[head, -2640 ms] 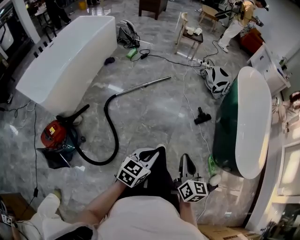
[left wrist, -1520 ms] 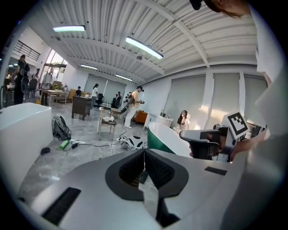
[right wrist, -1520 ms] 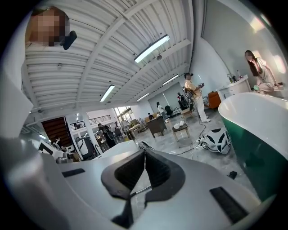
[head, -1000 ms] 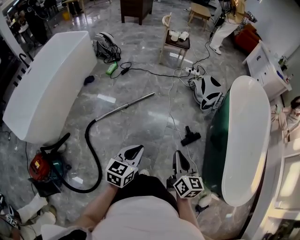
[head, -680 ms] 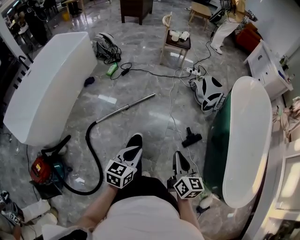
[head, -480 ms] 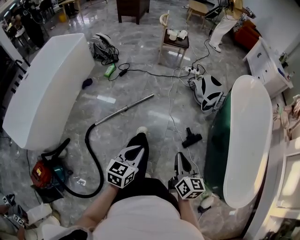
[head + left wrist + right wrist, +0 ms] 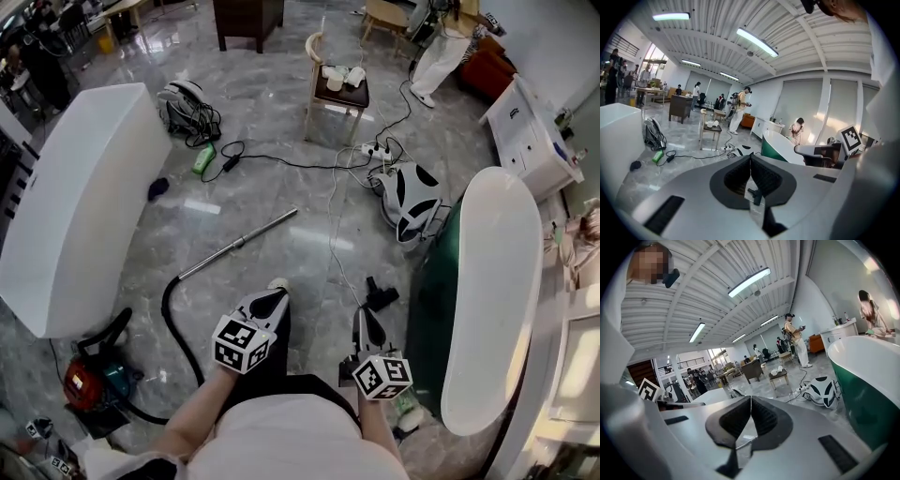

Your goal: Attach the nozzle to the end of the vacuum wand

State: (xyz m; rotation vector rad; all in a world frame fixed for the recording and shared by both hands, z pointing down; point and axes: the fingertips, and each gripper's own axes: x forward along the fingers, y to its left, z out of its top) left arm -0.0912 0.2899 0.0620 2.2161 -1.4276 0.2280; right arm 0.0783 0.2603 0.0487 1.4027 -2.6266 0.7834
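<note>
left gripper view: nozzle (image 7: 755, 195) | right gripper view: vacuum wand (image 7: 746, 442)

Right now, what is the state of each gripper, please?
Left gripper: shut, holding nothing.
Right gripper: shut, holding nothing.

The vacuum wand (image 7: 239, 242) is 1 straight silver tube lying flat on the grey marble floor (image 7: 272, 94). It lies slanted, its free end toward the upper right and its lower-left end joined to a black hose (image 7: 167, 309). The nozzle (image 7: 380, 294), small and black, lies on the floor well apart to the wand's right, unattached, near a green tub (image 7: 427, 309).
</note>
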